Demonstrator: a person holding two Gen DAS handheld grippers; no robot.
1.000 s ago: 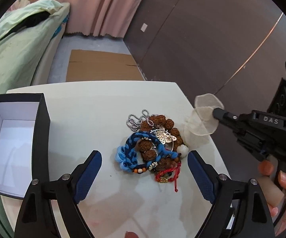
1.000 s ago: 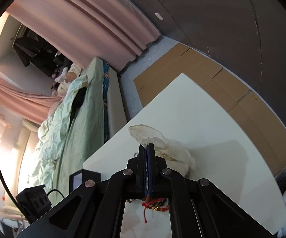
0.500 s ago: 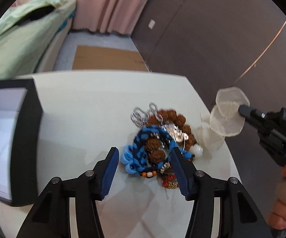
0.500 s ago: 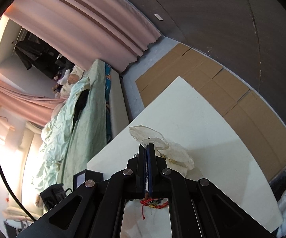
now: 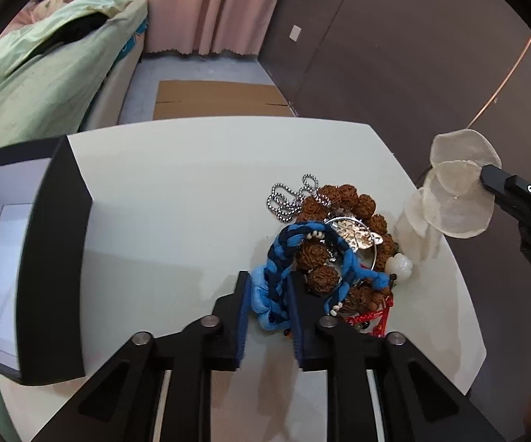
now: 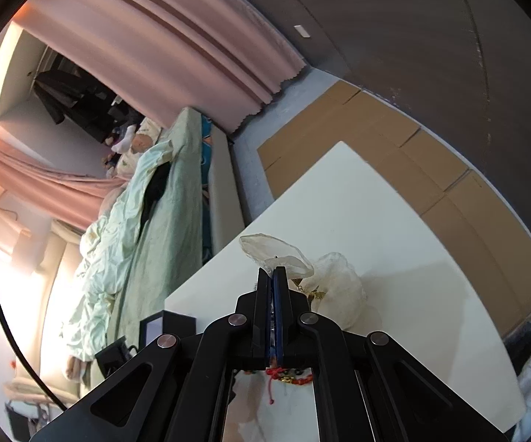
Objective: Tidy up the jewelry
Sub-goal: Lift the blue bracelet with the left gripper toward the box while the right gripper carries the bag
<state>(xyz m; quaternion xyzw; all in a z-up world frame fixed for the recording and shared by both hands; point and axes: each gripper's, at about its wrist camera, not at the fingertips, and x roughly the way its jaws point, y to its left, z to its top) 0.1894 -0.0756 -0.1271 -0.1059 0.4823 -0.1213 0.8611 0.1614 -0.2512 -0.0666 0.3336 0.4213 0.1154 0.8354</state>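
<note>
On the white table (image 5: 177, 191), my left gripper (image 5: 269, 294) has just been closing, and its blue pads now pinch the blue braid (image 5: 276, 258) at the near edge of the jewelry pile (image 5: 339, 235). My right gripper (image 6: 273, 280) is clamped tight on the sheer pouch (image 6: 283, 258), lifted beside the pile. The open black box (image 5: 55, 258) sits far left.

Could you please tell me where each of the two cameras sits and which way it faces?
Left wrist: sits on the left gripper, looking down along its fingers at the braided blue cord bracelet they pinch on the white table; open black box alongside.
Right wrist: sits on the right gripper, facing across the table towards a pink curtain; its shut fingers pinch a sheer white pouch.
Shared: table, pouch, box.
</note>
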